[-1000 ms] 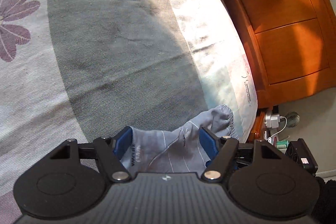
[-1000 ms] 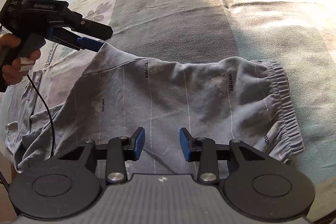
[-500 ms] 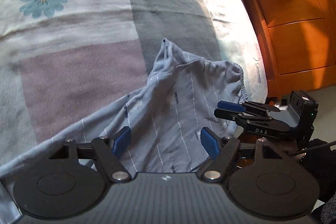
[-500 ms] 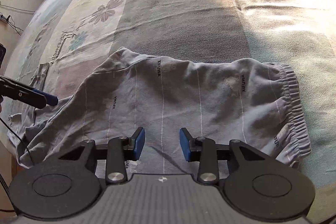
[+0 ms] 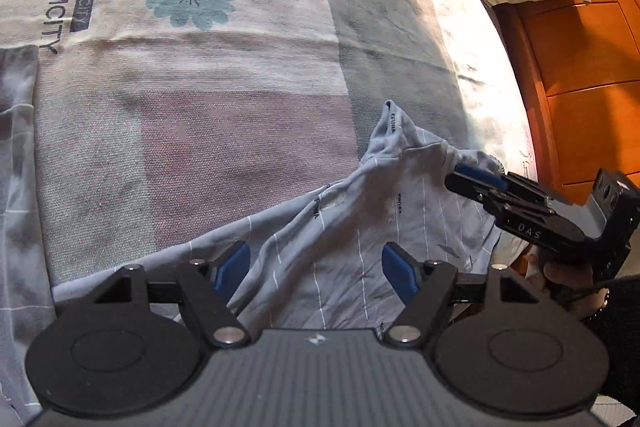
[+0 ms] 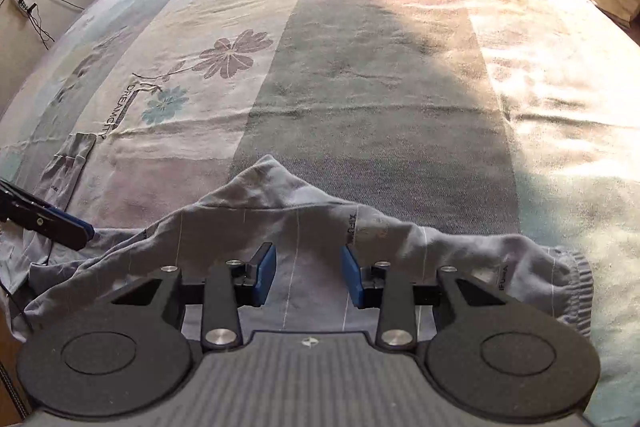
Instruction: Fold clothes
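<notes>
Left wrist view: folding has barely started, I'd say. The pale grey pinstriped cotton trousers [image 5: 360,227] lie rumpled on the floral patchwork bedspread [image 5: 200,107] near the bed's edge, one corner peaked up. The left gripper [image 5: 316,267] is spread wide over the cloth, gripping nothing.

Right wrist view: the elastic waistband [image 6: 576,287] sits at the right, legs trailing left, creased. The right gripper [image 6: 308,275] is partly open, holding nothing. All the folds are left to do.

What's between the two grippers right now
Only the grey trousers, rumpled on the bedspread; the left wrist view shows them spanning from the left gripper to the right gripper.
</notes>
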`<state>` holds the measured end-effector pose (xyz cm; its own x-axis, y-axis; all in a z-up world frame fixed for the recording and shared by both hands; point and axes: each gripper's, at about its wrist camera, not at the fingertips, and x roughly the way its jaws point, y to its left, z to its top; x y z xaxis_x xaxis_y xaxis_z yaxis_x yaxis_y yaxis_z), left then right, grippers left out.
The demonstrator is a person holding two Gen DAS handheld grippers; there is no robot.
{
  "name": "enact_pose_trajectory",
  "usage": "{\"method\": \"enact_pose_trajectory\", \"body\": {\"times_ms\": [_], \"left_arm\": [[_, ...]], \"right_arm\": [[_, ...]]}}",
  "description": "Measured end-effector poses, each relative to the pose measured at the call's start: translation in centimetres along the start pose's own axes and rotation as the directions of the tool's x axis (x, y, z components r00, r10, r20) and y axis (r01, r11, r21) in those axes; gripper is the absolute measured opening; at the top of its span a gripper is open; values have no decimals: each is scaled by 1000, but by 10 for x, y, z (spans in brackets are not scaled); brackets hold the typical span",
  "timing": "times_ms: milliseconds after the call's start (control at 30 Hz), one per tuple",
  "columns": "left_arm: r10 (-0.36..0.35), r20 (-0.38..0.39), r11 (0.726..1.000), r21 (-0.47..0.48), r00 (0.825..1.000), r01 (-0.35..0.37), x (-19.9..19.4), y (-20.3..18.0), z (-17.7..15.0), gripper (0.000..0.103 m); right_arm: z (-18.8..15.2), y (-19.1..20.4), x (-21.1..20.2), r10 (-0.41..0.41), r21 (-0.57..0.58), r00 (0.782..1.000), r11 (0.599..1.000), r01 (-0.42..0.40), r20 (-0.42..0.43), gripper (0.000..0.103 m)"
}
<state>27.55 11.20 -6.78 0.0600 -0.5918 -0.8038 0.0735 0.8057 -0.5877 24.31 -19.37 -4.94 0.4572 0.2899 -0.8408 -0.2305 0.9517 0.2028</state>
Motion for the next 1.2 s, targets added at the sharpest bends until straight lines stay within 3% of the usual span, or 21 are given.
{"method": "enact_pose_trajectory", "body": {"times_ms": [67, 167, 267, 400, 467, 567, 633, 900, 1067, 1200], "left_arm": [[12, 1, 1000, 13, 1000, -12, 2, -1, -4, 73], [88, 26, 994, 65, 996, -90, 0, -7, -12, 73], [156, 60, 976, 142, 986, -163, -8, -14, -21, 73], [190, 79, 965, 171, 979, -201, -16, -15, -32, 73], [192, 85, 965, 165, 978, -203, -17, -13, -36, 73], [209, 90, 963, 154, 974, -221, -19, -9, -39, 73], [220, 100, 959, 158, 970, -234, -24, -7, -40, 73], [184, 120, 965, 164, 976, -203, -33, -5, -41, 73], [163, 126, 958, 217, 978, -188, -23, -8, -46, 73], [167, 151, 953, 229, 974, -199, -25, -9, -53, 73]], "right_arm": [[8, 6, 20, -14, -13, 1000, 1000, 14, 12, 41], [11, 11, 47, -65, -46, 998, 997, 64, -6, 42], [15, 21, 33, -73, -74, 997, 995, 72, 0, 42], [14, 42, 17, -30, -85, 1000, 996, 30, 8, 42], [13, 58, 27, -7, -99, 1000, 995, 8, 12, 42], [9, 76, 59, -36, -143, 999, 989, 32, -25, 45], [8, 79, 54, -39, -158, 999, 987, 38, -9, 51], [-13, 67, 9, -96, -170, 995, 981, 93, -8, 51], [-31, 54, 0, -149, -103, 989, 984, 147, -14, 52], [-37, 59, 12, -111, -128, 994, 986, 109, -9, 52]]}}
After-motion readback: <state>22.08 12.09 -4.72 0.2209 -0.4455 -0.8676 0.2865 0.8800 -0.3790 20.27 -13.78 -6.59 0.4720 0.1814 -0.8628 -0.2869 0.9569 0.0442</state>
